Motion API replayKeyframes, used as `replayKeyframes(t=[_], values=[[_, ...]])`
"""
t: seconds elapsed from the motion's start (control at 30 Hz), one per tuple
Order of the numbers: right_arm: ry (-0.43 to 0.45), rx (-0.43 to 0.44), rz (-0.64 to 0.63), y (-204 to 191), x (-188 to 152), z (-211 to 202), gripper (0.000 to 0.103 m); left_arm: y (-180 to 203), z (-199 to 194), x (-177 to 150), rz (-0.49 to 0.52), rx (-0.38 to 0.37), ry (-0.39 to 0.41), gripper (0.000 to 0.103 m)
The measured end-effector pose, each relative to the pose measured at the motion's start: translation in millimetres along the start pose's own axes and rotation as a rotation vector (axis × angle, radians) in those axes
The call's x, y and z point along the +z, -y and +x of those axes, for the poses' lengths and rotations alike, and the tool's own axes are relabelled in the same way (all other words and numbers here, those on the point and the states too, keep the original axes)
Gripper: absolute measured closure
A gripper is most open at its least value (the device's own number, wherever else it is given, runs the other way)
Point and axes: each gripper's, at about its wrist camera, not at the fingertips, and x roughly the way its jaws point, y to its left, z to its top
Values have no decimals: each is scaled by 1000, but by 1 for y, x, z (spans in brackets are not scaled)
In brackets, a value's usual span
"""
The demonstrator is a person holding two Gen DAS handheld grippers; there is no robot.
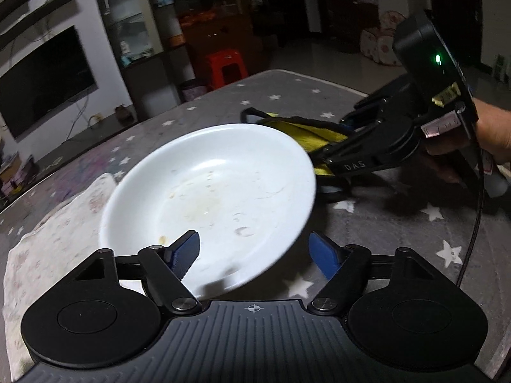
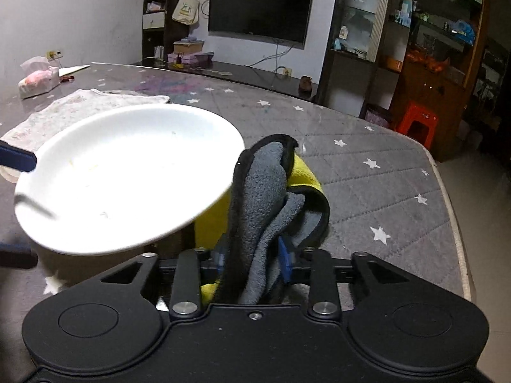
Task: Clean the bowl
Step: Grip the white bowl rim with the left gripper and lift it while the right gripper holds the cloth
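Observation:
A white shallow bowl (image 1: 207, 198) with faint food smears stands on the grey star-patterned table (image 1: 399, 239). My left gripper (image 1: 255, 252) is open astride its near rim: one blue finger (image 1: 185, 252) lies over the inside, the other outside with a sliver of table showing between it and the rim. In the right wrist view the bowl (image 2: 127, 175) fills the left side, with a left finger (image 2: 16, 159) at its far rim. My right gripper (image 2: 252, 255) is shut on a grey and yellow cloth (image 2: 265, 191) just right of the bowl. That cloth (image 1: 300, 132) and the right gripper (image 1: 332, 159) lie behind the bowl.
A white patterned towel (image 1: 48, 239) lies under and left of the bowl. A tissue pack (image 2: 38, 79) and a paper sit at the far left of the table. The table's rounded edge (image 2: 447, 198) runs on the right, with a red stool (image 2: 415, 124) beyond it.

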Motion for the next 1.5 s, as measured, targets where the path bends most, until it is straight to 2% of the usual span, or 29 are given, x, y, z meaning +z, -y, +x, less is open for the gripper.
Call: replayKeyframes(t=[0.07, 0.23, 0.43, 0.6, 0.7, 1.03, 1.5], values=[[-1, 4, 2, 1, -1, -1, 77, 4, 7, 3, 15, -9, -4, 29], [2, 11, 10, 0, -2, -4, 83, 9, 25, 8, 44, -24, -21, 40], [5, 22, 19, -2, -7, -11, 83, 8, 42, 12, 57, -31, -38, 55], [4, 29, 11, -8, -13, -21, 83, 8, 54, 15, 47, -57, -61, 71], [1, 34, 4, -11, -16, -27, 83, 7, 57, 17, 47, -71, -61, 75], [-5, 49, -11, -20, -28, -47, 83, 7, 52, 13, 97, -74, -56, 79], [15, 138, -61, -38, -39, -66, 83, 5, 32, -3, 137, -150, -54, 79]])
